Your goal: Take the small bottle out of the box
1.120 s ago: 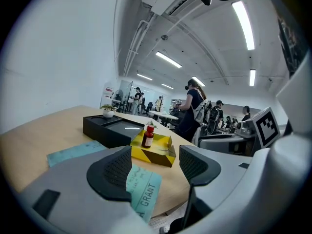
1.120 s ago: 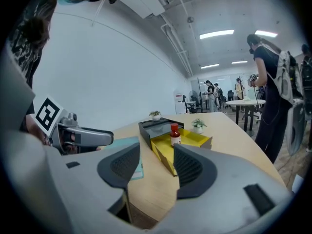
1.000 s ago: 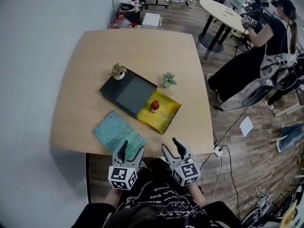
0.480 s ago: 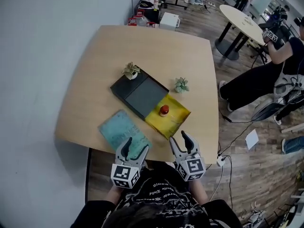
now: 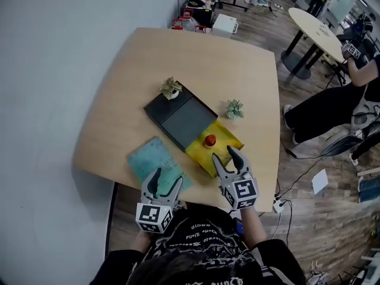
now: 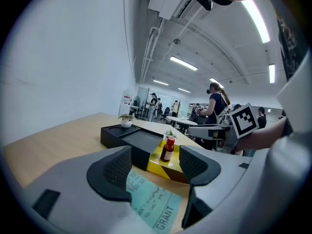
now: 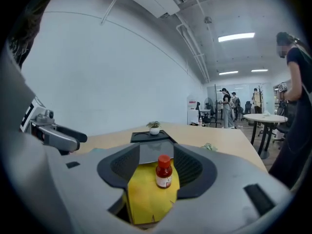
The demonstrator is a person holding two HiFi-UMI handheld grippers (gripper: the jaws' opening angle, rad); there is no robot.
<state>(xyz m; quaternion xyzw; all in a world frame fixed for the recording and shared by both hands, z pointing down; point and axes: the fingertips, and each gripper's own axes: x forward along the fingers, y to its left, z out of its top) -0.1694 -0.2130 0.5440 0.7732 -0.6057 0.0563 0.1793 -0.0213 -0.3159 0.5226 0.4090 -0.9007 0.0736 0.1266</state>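
Observation:
A small bottle (image 5: 210,140) with a red cap stands upright on the yellow inner tray (image 5: 221,157) of an open box; its dark sleeve (image 5: 180,117) lies beside it. My right gripper (image 5: 225,158) is open at the tray's near edge, and in the right gripper view the bottle (image 7: 164,171) shows between and beyond the jaws, untouched. My left gripper (image 5: 163,183) is open over a teal booklet (image 5: 148,160) near the table's front edge. In the left gripper view the bottle (image 6: 168,149) stands ahead, slightly right.
Two small potted plants stand on the table: one (image 5: 170,88) on the dark sleeve's far corner, one (image 5: 234,108) right of the box. The table's front edge (image 5: 113,180) is close to both grippers. A person (image 5: 338,94) sits at the right, and a round table (image 5: 314,28) stands behind.
Both grippers have moved forward towards the table. The right gripper now reaches the yellow tray's near edge. The bottle and box have not moved.

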